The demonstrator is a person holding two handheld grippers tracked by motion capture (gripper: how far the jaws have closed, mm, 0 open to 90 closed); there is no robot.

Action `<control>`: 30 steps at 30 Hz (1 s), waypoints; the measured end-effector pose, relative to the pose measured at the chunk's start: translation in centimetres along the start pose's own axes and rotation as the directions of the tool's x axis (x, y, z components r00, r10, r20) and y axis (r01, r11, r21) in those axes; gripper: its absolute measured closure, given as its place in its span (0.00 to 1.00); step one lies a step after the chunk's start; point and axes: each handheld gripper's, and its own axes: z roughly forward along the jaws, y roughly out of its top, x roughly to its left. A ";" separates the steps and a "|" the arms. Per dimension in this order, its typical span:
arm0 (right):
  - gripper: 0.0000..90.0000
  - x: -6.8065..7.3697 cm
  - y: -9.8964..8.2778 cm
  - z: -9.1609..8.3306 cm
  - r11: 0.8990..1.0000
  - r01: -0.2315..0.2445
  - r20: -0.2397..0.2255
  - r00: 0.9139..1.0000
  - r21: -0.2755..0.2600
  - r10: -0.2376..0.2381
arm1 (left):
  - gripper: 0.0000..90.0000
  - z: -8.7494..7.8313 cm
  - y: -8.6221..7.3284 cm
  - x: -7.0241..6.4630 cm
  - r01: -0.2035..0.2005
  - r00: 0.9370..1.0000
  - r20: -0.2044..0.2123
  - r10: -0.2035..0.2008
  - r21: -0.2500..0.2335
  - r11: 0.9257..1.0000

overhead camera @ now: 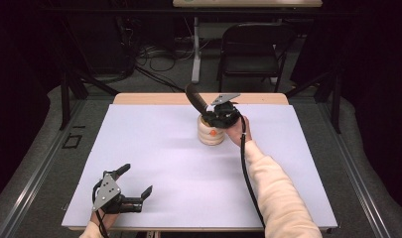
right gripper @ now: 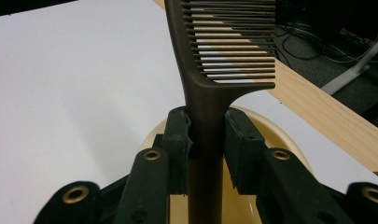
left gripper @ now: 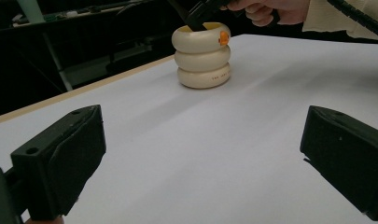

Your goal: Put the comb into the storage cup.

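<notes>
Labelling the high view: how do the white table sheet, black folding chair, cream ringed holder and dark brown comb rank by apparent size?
1. White table sheet
2. Black folding chair, though it stands farther off
3. Cream ringed holder
4. Dark brown comb, partly hidden, so close to the holder

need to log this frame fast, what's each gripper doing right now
left gripper: open, holding nothing, above the table.
right gripper: shut on the comb handle, over the cream holder.
</notes>
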 end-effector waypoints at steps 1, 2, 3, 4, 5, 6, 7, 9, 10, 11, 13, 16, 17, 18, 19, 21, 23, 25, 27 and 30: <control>0.80 0.0 0.0 0.0 1.000 0.001 0.000 1.000 0.001 -0.001 | 0.00 0.0 0.0 0.0 0.000 1.000 0.000 0.000 0.000 1.000; 0.80 -0.1 0.1 0.0 1.000 0.001 0.001 1.000 0.001 -0.001 | 0.00 0.0 0.0 0.0 0.000 1.000 0.000 0.000 -0.001 1.000; 0.80 -0.1 0.1 -0.1 1.000 0.000 0.001 1.000 0.001 0.000 | 0.00 0.0 0.0 0.0 -0.001 1.000 0.000 0.000 -0.001 1.000; 0.80 -0.1 0.0 -0.1 1.000 -0.005 0.001 1.000 0.000 0.005 | 0.00 0.0 0.0 0.0 -0.002 1.000 -0.001 0.002 -0.001 1.000; 0.80 -0.2 0.0 0.0 1.000 -0.006 0.002 1.000 0.002 0.006 | 0.00 0.0 0.0 0.0 -0.001 1.000 -0.002 0.001 -0.002 1.000; 0.80 -0.2 0.0 0.0 1.000 -0.008 0.001 1.000 0.002 0.008 | 0.00 0.0 0.0 0.0 -0.001 1.000 -0.001 0.001 -0.001 1.000; 0.80 -0.2 -0.1 0.1 1.000 -0.010 0.000 1.000 0.005 0.010 | 0.00 0.0 0.0 0.0 -0.002 1.000 -0.001 0.002 -0.002 1.000; 0.80 -0.1 -0.1 0.2 1.000 -0.004 0.001 1.000 0.005 0.004 | 0.00 0.0 0.0 0.0 0.000 1.000 -0.001 0.000 -0.003 1.000; 0.80 -0.1 -0.1 0.2 1.000 -0.004 0.000 1.000 0.006 0.004 | 0.00 0.0 0.0 0.0 0.000 1.000 0.000 0.000 -0.002 1.000; 0.80 -0.1 -0.1 0.3 1.000 -0.004 -0.002 1.000 0.009 0.004 | 0.00 0.0 0.0 0.0 0.000 1.000 -0.001 0.000 -0.002 1.000; 0.80 0.0 -0.1 0.3 1.000 -0.005 -0.003 1.000 0.013 0.005 | 0.00 0.0 0.0 0.1 -0.001 1.000 -0.001 0.001 -0.001 1.000; 0.79 0.0 0.0 0.4 1.000 -0.001 -0.005 1.000 0.018 0.002 | 0.00 0.0 0.0 0.0 0.001 1.000 0.000 -0.001 -0.002 1.000; 0.79 0.0 0.0 0.3 1.000 -0.001 -0.003 1.000 0.019 0.001 | 0.00 0.0 0.0 0.0 0.000 1.000 0.000 0.000 -0.001 1.000; 0.79 0.0 0.0 0.4 1.000 0.001 -0.002 1.000 0.017 -0.001 | 0.00 0.0 0.0 0.0 0.000 1.000 0.000 0.000 -0.002 1.000; 0.79 0.0 0.0 0.4 1.000 0.003 -0.002 1.000 0.017 -0.003 | 0.00 0.0 0.0 0.0 -0.001 1.000 0.000 0.001 -0.002 1.000; 0.79 0.0 0.0 0.4 1.000 0.000 0.001 1.000 0.022 0.000 | 0.00 0.0 0.0 0.0 0.000 1.000 0.000 0.000 -0.002 1.000; 0.79 0.1 0.0 0.4 1.000 0.002 0.003 1.000 0.022 -0.002 | 0.00 0.0 0.0 0.0 0.000 1.000 0.000 0.000 -0.001 1.000; 0.79 0.1 0.0 0.4 1.000 0.006 0.012 1.000 0.024 -0.006 | 0.00 0.0 0.0 0.0 0.001 1.000 0.000 -0.001 -0.001 1.000; 0.79 0.1 0.1 0.4 1.000 0.011 0.011 1.000 0.029 -0.011 | 0.00 0.0 0.0 0.0 -0.002 1.000 0.000 0.002 0.000 1.000; 0.79 0.2 0.1 0.4 0.999 0.012 0.013 1.000 0.030 -0.012 | 0.00 0.0 0.0 0.0 -0.002 1.000 0.000 0.002 0.000 1.000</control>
